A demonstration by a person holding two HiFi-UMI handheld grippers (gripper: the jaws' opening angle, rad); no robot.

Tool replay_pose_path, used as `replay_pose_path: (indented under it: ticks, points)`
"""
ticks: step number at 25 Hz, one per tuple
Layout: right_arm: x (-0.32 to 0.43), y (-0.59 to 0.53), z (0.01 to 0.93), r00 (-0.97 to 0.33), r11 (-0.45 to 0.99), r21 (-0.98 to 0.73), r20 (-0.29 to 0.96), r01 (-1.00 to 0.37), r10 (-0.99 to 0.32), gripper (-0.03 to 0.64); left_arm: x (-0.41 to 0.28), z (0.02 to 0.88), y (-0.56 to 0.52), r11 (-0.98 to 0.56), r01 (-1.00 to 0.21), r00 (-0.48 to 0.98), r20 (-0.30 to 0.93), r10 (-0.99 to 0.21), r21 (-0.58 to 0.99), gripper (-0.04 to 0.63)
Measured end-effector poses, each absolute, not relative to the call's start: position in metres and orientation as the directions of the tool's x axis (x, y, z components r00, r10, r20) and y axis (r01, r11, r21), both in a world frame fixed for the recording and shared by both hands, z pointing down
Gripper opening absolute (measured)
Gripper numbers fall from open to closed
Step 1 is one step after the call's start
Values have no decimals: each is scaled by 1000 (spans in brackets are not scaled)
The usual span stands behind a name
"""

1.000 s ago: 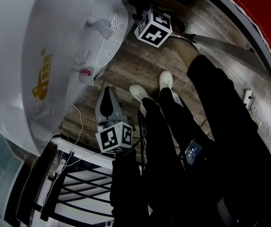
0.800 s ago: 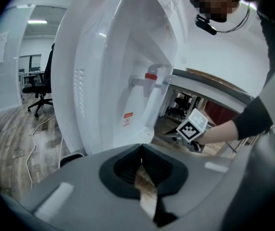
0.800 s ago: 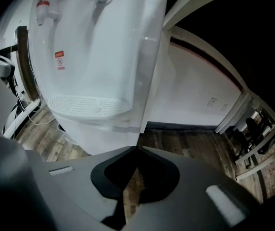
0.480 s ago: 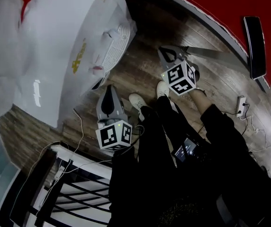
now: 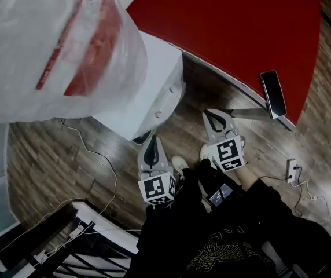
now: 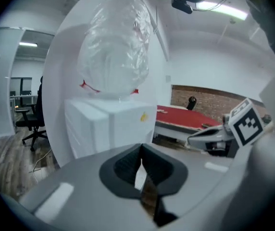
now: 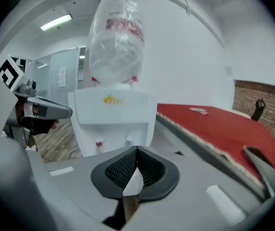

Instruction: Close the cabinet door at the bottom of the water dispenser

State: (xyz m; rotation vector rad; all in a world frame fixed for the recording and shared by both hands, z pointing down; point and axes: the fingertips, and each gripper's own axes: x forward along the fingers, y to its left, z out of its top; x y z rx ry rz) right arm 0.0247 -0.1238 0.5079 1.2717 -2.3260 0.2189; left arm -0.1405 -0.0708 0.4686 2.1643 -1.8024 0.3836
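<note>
Head view: white water dispenser (image 5: 157,80), topped by a plastic-wrapped bottle (image 5: 50,39), stands on the wood floor (image 5: 50,155) beside a red table (image 5: 241,33). Its bottom cabinet door is hidden. The left gripper (image 5: 150,145) and right gripper (image 5: 213,118) are near it.
Left gripper view: jaws pressed together, empty, facing the dispenser's corner.
Right gripper view: jaws pressed together, empty, facing the tap front.

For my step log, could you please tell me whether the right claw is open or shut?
Shut. The right claw shows its two pads meeting at the tips in its own view, nothing held between them.
</note>
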Motion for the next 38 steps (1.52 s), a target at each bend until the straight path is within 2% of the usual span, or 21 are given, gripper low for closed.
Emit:
replay_pose_path:
  ticks: [7, 13, 18, 25, 38]
  points:
    - [13, -105, 371, -480, 539, 103, 336, -836, -810, 0, -158, 361, -60, -150, -988, 157, 254, -954, 50, 8]
    - [-1, -59, 308, -476, 525, 137, 279, -840, -834, 0, -180, 301, -29, -106, -992, 119, 208, -971, 73, 8]
    - [-5, -60, 269, -463, 484, 57, 216, -873, -860, 0, -176, 266, -38, -159, -986, 166, 150, -975, 57, 8]
    - [-6, -68, 232, -445, 453, 41, 131, -890, -886, 0, -172, 220, -43, -215, -974, 220, 74, -973, 71, 8]
    - [-12, -75, 230, -465, 472, 38, 120, -881, -877, 0, -178, 217, -52, -192, -979, 196, 58, -979, 62, 8]
